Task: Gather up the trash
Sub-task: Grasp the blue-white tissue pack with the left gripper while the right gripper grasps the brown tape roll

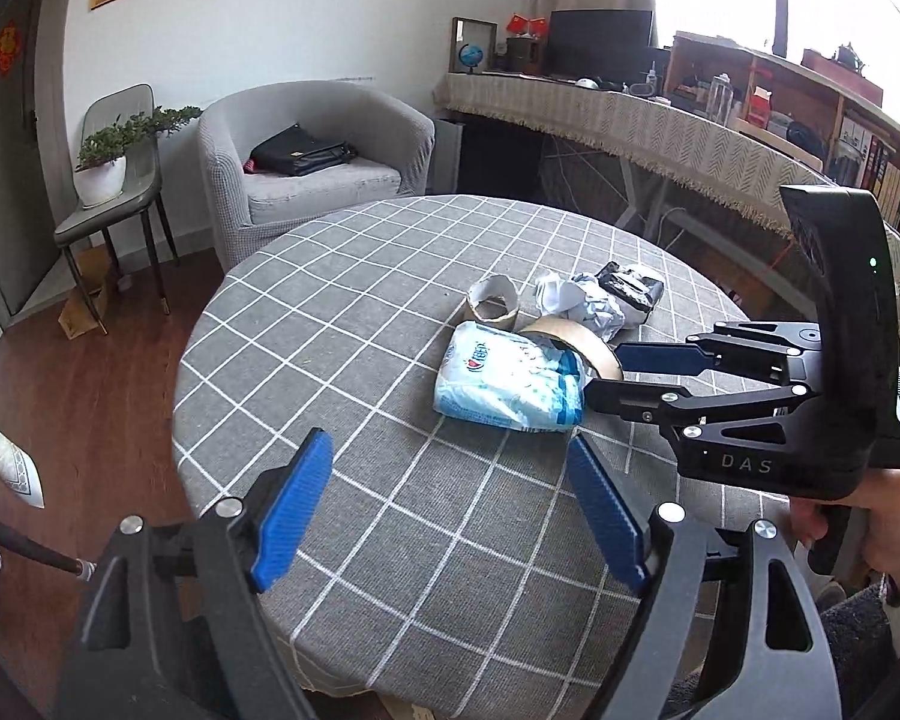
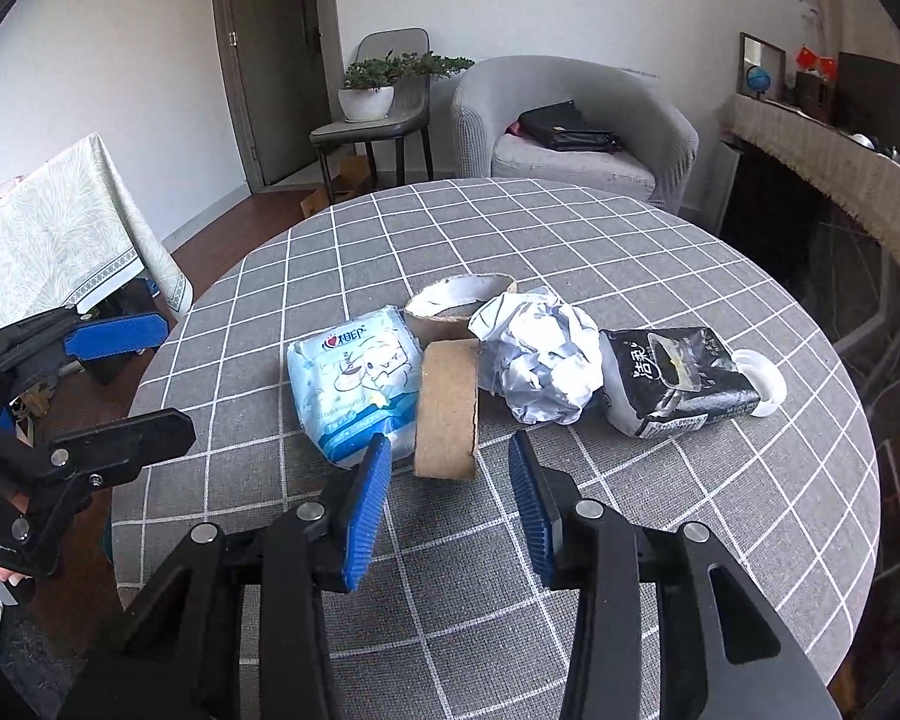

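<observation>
Trash lies in a cluster on the round table with the grey checked cloth (image 2: pixel 570 240): a light blue tissue pack (image 2: pixel 354 384), an upright cardboard tape ring (image 2: pixel 447 414), a second cardboard ring (image 2: pixel 456 306) behind it, crumpled white paper (image 2: pixel 540 360) and a black tissue pack (image 2: pixel 678 384). My right gripper (image 2: pixel 450 480) is open, just in front of the upright ring. My left gripper (image 1: pixel 450 480) is open and empty above the cloth, short of the blue pack (image 1: pixel 510 384). The right gripper (image 1: pixel 606 372) also shows in the left wrist view beside the ring (image 1: pixel 588 348).
A grey armchair (image 2: pixel 576 126) with a black bag stands beyond the table. A chair with a potted plant (image 2: pixel 372 90) stands by the door. A long covered desk (image 1: pixel 660 126) with shelves runs along the right. A small white lid (image 2: pixel 762 384) lies beside the black pack.
</observation>
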